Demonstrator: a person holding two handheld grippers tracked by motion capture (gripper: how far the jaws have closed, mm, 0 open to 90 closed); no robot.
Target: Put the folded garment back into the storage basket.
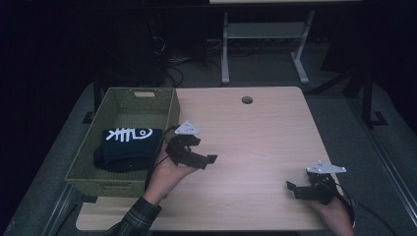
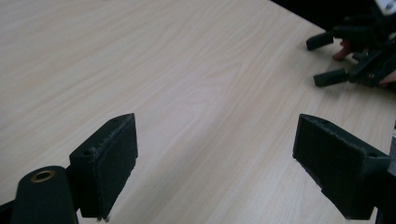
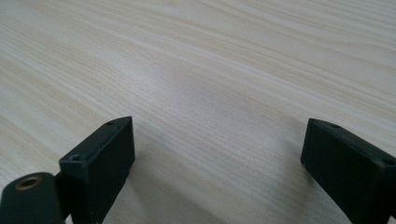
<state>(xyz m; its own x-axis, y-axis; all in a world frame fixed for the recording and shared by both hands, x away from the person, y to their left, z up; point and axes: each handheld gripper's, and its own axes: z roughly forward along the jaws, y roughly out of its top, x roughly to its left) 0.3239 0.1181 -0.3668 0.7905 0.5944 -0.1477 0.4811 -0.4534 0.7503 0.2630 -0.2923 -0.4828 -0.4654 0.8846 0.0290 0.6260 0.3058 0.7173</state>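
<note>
My left gripper (image 1: 189,147) is black, topped by a grey three-cornered plate, and a thin black cable trails from it. My right gripper (image 1: 314,187) matches it: black body, grey plate, black cable. Each has two flat black jaws with small screw holes and a brass-ringed hole at the base. My left sleeve (image 1: 135,219) is dark plaid.

Table (image 1: 255,132): pale wood-grain, smooth matt. Basket (image 1: 172,110): green woven weave. Dark cloth (image 1: 129,150): soft, white print. Left gripper (image 2: 215,163) pads: black, rough-textured.
</note>
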